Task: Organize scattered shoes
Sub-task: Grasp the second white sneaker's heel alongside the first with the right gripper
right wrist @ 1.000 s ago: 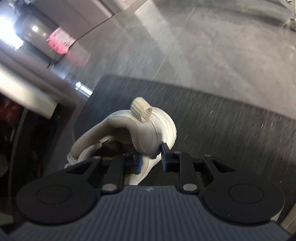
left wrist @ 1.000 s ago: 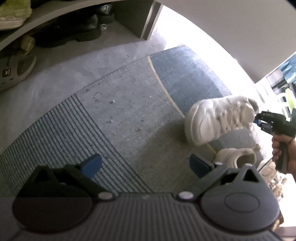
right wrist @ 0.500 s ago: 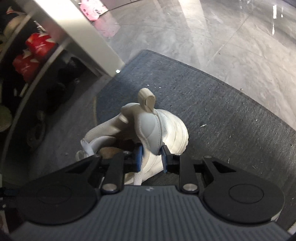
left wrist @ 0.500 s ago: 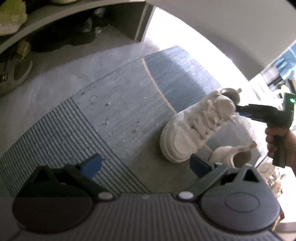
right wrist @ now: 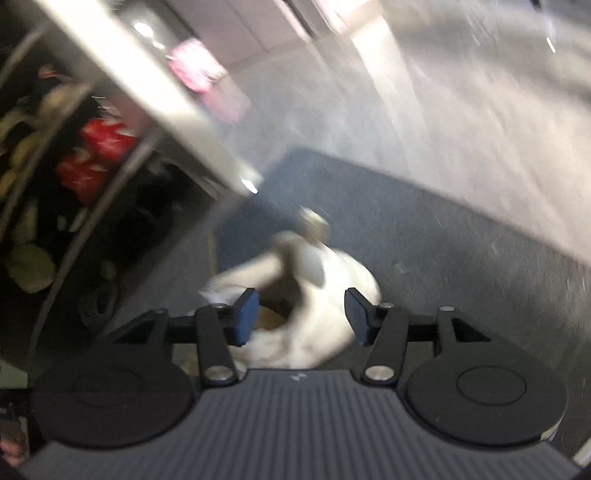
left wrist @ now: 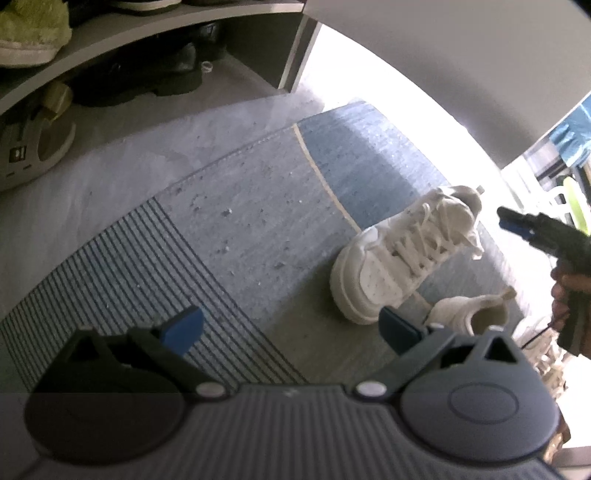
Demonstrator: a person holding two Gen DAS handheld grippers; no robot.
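1. Your left gripper (left wrist: pixel 290 326): jaws spread wide, nothing between them, hanging over the striped near part of the mat (left wrist: pixel 236 236).

2. Your right gripper (right wrist: pixel 300 316): jaws opening. The heel of the white sneaker (right wrist: pixel 314 295) sits in the gap, but neither pad presses on it; in the left wrist view the gripper stands apart from the shoe, off its heel end. Count this shoe as let go.

3. White sneaker (left wrist: pixel 402 254): on the mat, near its right edge, toe toward the striped part and heel raised toward your right gripper (left wrist: pixel 511 223). Whether it lies flat or tilts on its side cannot be told.

4. Second white sneaker (left wrist: pixel 469 314): just beside the first, nearer the mat's near right corner, opening facing up. The two do not line up as a pair yet.

5. Further pale shoes beyond the mat's right edge: partly visible, too washed out to count.

6. Shoe rack (left wrist: pixel 155 26), past the mat's far edge: already holds a fluffy green slipper (left wrist: pixel 29 33) on an upper shelf, black shoes (left wrist: pixel 144 77) on the lowest, and a grey sandal (left wrist: pixel 33 147) at the left.

Status, as a judgement: early to middling. One sneaker moved onto the mat; pairing it with its mate, and perhaps shelving both, remains.
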